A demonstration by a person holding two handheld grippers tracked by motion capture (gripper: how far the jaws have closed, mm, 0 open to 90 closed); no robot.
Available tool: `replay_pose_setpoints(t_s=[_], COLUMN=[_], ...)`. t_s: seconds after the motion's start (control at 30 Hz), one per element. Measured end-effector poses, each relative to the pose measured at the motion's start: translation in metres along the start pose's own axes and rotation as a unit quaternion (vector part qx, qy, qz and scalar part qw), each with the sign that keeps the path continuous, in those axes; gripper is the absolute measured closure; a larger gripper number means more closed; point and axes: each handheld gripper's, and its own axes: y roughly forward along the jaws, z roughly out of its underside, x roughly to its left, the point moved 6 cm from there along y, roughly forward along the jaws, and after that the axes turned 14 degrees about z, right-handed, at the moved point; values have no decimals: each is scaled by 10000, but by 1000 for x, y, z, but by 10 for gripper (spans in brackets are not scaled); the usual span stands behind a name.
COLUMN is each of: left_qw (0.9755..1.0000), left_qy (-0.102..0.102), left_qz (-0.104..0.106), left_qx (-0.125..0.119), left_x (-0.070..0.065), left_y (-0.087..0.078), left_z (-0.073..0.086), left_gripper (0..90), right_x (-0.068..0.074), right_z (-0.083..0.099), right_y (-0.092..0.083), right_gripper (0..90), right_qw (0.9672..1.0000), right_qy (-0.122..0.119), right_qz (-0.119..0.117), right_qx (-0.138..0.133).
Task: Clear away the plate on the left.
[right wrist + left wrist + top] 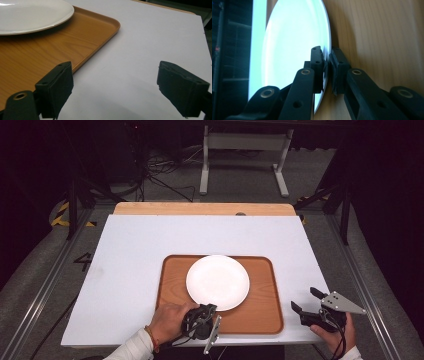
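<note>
A round white plate [217, 282] lies on a brown wooden tray [265, 295] at the middle of the table. My left gripper [209, 309] is turned on its side at the plate's near rim. In the left gripper view the plate [292, 45] stands edge-on, and its thin rim runs between the two pads of the left gripper [327, 57], which close on it from both faces. My right gripper [305, 299] rests over the white table surface just right of the tray, jaws wide apart, with nothing between them [115, 82]. From there the plate [30, 15] shows at upper left.
The tray [37, 55] has a low raised rim. A white sheet [150, 240] covers the tabletop, with a wooden strip [200, 208] along its far edge. Bare sheet lies to the left, right and beyond the tray. Cables and a stand's legs [240, 165] are on the floor behind.
</note>
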Motion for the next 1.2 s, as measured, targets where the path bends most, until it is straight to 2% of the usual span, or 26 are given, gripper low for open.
replay_pose_setpoints(t_s=[0.17, 0.37, 0.47, 0.5, 0.53, 0.57, 0.6, 0.63, 0.7, 0.77, 0.8, 0.83, 0.9, 1.03, 1.07, 1.1, 1.13, 1.17, 1.2], left_qw=[9992, 9956, 9921, 9899, 9890, 9867, 9859, 9837, 9797, 9781, 9785, 9768, 9764, 9750, 9727, 9728, 9717, 9713, 9697], left_qy=[-290, -612, -819, -903, -910, -1001, -1034, -1116, -1262, -1330, -1288, -1345, -1377, -1498, -1617, -1633, -1693, -1668, -1754], left_qz=[181, 462, 577, 665, 728, 750, 800, 844, 879, 863, 864, 872, 850, 767, 808, 775, 776, 773, 763], left_qx=[-194, -536, -758, -862, -913, -1040, -1043, -1125, -1284, -1352, -1361, -1422, -1429, -1451, -1452, -1449, -1451, -1509, -1517], left_x=[2, 6, 7, 7, 9, 9, 9, 9, 10, 13, 14, 14, 15, 19, 19, 21, 21, 23, 24], left_y=[-1, -5, -9, -11, -13, -15, -16, -17, -19, -20, -21, -22, -23, -24, -24, -25, -25, -26, -27], left_z=[2, 3, 4, 5, 6, 5, 6, 6, 4, 4, 4, 4, 4, 6, 8, 9, 10, 11, 13], left_gripper=[795, 736, 702, 689, 670, 665, 653, 643, 628, 606, 593, 584, 564, 418, 390, 353, 321, 297, 279], right_x=[0, 0, 3, 4, 4, 4, 4, 4, 3, 3, 3, 3, 3, 3, 3, 3, 3, 3, 2], right_z=[0, 0, 1, 1, 1, 1, 1, 1, 1, 1, 1, 0, 0, 0, 0, 0, 0, 0, 0], right_y=[0, 0, 0, 1, 1, 1, 1, 1, 1, 1, 0, 0, 0, 0, 0, 0, 0, 0, 0], right_gripper=[142, 141, 140, 140, 140, 140, 140, 140, 140, 140, 140, 140, 140, 140, 140, 140, 140, 140, 140], right_qw=[10000, 10000, 9999, 9999, 9999, 9998, 9998, 9998, 9999, 9999, 9999, 9999, 9999, 9999, 9999, 9999, 9999, 9999, 10000], right_qy=[-26, -62, -124, -143, -162, -170, -169, -166, -143, -98, -88, -97, -102, -100, -94, -92, -95, -95, -88], right_qz=[-13, 12, -3, -20, -27, -30, -29, -30, -26, -32, -38, -43, -42, -39, -38, -39, -36, -34, -35], right_qx=[0, 11, 36, 41, 51, 55, 57, 50, 43, 41, 33, 19, 18, 24, 18, 14, 11, 9, 12])
